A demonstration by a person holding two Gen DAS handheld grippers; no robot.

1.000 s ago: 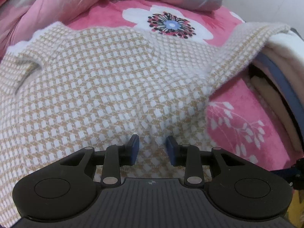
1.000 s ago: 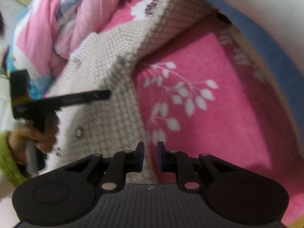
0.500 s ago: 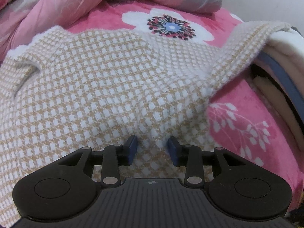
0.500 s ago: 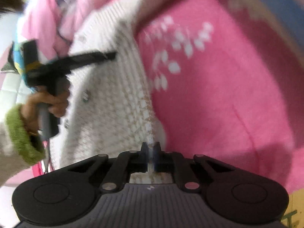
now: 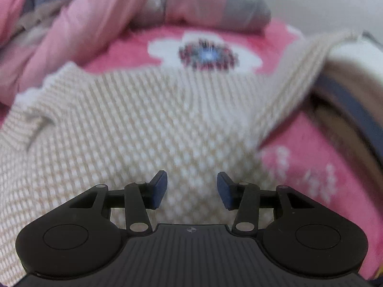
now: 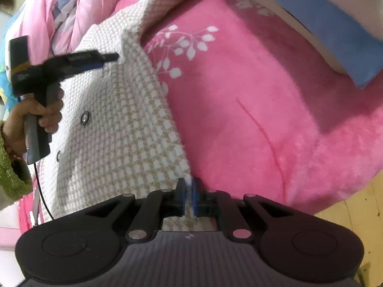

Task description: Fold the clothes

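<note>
In the blurred left wrist view, the left tool (image 5: pixel 192 190) hangs over the beige-and-white checked cardigan (image 5: pixel 134 129) spread on the pink floral bed cover (image 5: pixel 318 157), its jaws opening with nothing pinched between them. In the right wrist view, the right tool (image 6: pixel 188 197) is clamped narrow on the cardigan's edge, the pinched fabric smeared; a hand (image 6: pixel 36 117) at the left grips the other tool's handle, the sleeve cut off by the frame.

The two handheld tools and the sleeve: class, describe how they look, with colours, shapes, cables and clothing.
Each tool has a matte black ribbed body, two round black discs, silver pivot pins on black linkage bars, and blue pads. Seen from the side, the left tool is slim and black on a grey pistol handle, trailing a thin black cable. The sleeve has a fuzzy green cuff.
</note>
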